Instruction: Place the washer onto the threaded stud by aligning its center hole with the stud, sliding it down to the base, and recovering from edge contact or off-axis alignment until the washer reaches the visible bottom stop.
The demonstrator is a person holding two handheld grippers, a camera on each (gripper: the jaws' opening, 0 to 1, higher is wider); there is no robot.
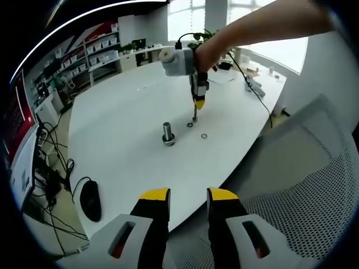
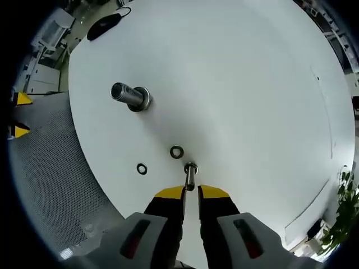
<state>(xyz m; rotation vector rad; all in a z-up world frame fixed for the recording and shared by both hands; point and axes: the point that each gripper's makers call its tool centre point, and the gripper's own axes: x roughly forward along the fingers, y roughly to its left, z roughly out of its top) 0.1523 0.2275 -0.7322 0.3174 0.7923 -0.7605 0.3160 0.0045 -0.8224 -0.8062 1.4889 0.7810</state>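
Note:
The threaded stud [image 1: 168, 133] [image 2: 130, 95] stands upright on the white table [image 1: 123, 112] [image 2: 235, 84]. Two loose washers [image 1: 189, 124] [image 2: 176, 151] lie flat beside it, the second washer [image 1: 205, 135] [image 2: 142, 168] nearer the table edge. My right gripper [image 2: 190, 190] [image 1: 195, 105] points down at the table just past the washers. It is shut on a thin metal piece [image 2: 190, 178] whose ring-shaped end touches the table. I cannot tell whether this piece is a washer. My left gripper [image 1: 188, 196] hangs open with nothing in it, back over the table edge.
A grey mesh chair [image 1: 303, 185] [image 2: 50, 185] stands at the table's near edge. On the floor side lie a black mouse [image 1: 91, 200] and cables. Shelves and a plant stand at the far end. A cable runs across the table's far right.

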